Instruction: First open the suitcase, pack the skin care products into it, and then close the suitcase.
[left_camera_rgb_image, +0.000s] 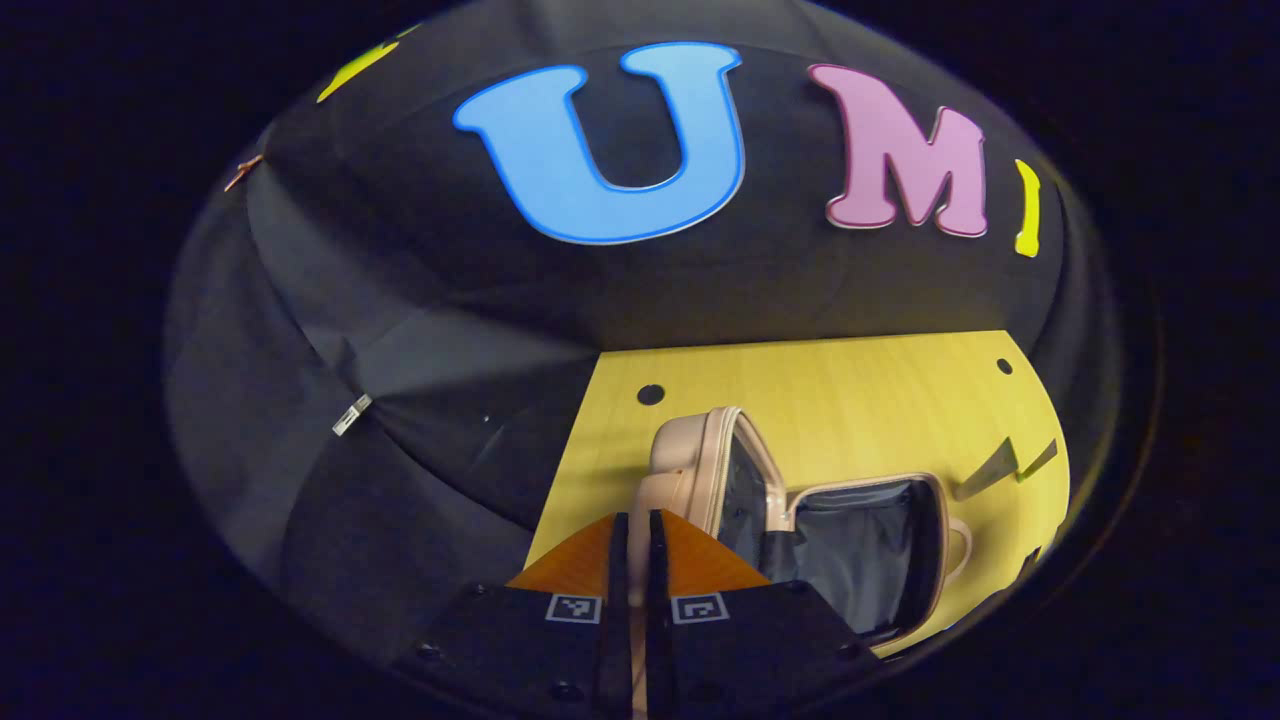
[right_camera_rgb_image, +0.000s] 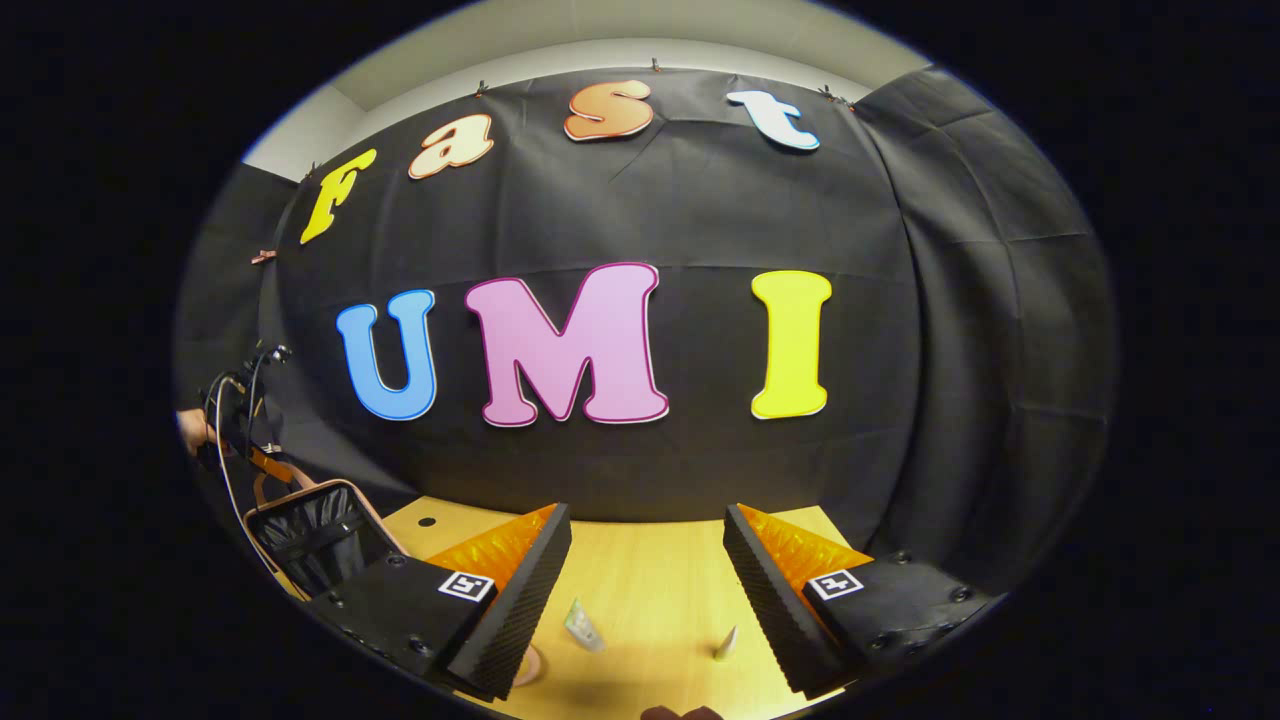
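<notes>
The wooden table (left_camera_rgb_image: 860, 400) carries everything, so read it first: your suitcase (left_camera_rgb_image: 840, 520) lies open on it, a small beige zip case with its lid raised toward the booth wall and its dark lining exposed. In the right gripper view the same case sits at the far left edge, well apart from where your right tool is working. The opening step looks done; packing seems to be the step in hand.

Your left gripper (left_camera_rgb_image: 638, 560) has its fingers brought together, with something pale showing in the thin slit between them. It may be the case's strap or edge, but you cannot be sure from here, so treat that grip as unconfirmed. If it is holding the lid up, keep it steady so the mouth stays wide.

Your right gripper (right_camera_rgb_image: 648, 590) is spread wide and empty, hovering over the table. Between its fingers lie two small products: a pale tube (right_camera_rgb_image: 583, 627) and, to its right, a small whitish pointed piece (right_camera_rgb_image: 726, 643). Pick one, not both. Centre the tube between the fingers, come down until they straddle it, and close across its narrow width so it does not squirt sideways.
</notes>
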